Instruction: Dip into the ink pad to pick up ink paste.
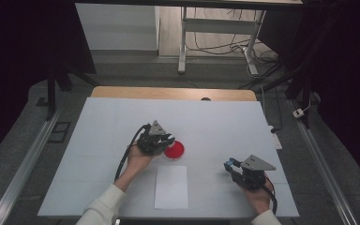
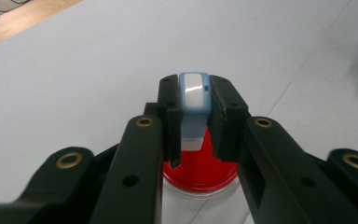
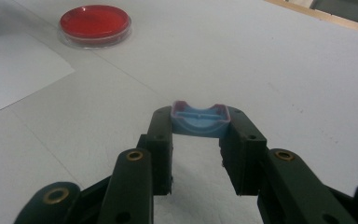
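Left gripper (image 1: 168, 141): sitting left of centre on the white table (image 1: 103, 140), held from behind by the person's left hand (image 1: 137, 159), whose cream-sleeved forearm is coming up from the bottom edge and angling toward the middle. Its jaws are standing narrowly apart and pinching a small light-blue and white piece (image 2: 194, 93) between their tips; in the left gripper view the piece is standing upright, white face toward the camera. The jaw tips are hanging just over the near rim of the red dish.

Red dish (image 1: 174, 150): a shallow round clear dish with red filling, lying flat on the table just right of the left gripper. In the left gripper view it is showing directly under the pinched piece; whether the two are touching cannot be told.

White paper sheet (image 1: 171, 186): lying flat near the front edge, just below the dish, between the two hands.

Right gripper (image 1: 230, 165): sitting well apart at the right front of the table, held by the right hand (image 1: 258, 197) coming in from the bottom right and pointing left. Its jaws are standing moderately apart and clamping a wider blue cap-like piece (image 3: 200, 120), hollow side up, low over the bare table.
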`<action>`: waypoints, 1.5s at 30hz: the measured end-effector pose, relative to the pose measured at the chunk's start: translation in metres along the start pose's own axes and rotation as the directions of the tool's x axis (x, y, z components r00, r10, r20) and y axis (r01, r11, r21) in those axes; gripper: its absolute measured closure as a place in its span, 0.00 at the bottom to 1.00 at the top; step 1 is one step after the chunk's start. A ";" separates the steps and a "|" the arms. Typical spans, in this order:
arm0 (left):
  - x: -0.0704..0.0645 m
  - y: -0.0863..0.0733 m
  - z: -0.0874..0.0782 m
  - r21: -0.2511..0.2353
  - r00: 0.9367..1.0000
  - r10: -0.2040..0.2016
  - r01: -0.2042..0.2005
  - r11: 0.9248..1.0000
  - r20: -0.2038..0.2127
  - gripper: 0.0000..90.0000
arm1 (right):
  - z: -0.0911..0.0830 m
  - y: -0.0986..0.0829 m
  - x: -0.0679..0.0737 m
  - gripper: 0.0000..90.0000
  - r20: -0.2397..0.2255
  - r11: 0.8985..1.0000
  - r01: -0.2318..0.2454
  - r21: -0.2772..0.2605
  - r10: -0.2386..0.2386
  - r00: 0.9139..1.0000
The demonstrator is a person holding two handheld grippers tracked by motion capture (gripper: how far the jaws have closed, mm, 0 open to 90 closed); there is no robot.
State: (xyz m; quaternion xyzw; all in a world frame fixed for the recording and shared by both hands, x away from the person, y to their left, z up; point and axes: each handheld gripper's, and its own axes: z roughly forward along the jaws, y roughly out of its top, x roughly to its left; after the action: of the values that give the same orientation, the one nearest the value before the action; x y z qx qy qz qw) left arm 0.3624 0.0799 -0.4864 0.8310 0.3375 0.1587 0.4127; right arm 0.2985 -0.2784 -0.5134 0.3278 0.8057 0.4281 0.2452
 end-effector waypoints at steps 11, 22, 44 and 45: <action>0.000 -0.005 0.009 0.025 1.000 0.001 0.000 1.000 -0.018 0.84 | 0.000 0.000 0.000 0.72 -0.001 1.000 0.002 0.001 -0.002 1.000; -0.001 -0.010 0.015 0.035 0.999 0.007 -0.006 0.999 -0.031 0.84 | 0.000 0.000 0.000 0.72 -0.001 1.000 0.002 0.001 -0.002 1.000; -0.006 -0.011 0.020 0.056 0.997 0.045 -0.041 0.998 -0.062 0.84 | 0.000 0.000 0.001 0.72 -0.002 1.000 0.009 0.000 -0.009 1.000; -0.006 -0.011 0.020 0.057 0.997 0.047 -0.043 0.997 -0.063 0.84 | 0.000 0.000 0.001 0.72 0.001 1.000 0.008 0.002 -0.008 1.000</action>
State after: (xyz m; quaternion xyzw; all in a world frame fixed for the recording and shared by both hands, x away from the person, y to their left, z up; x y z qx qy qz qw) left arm 0.3642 0.0686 -0.5076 0.8440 0.3361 0.1850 0.3749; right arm 0.2978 -0.2773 -0.5132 0.3247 0.8073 0.4263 0.2470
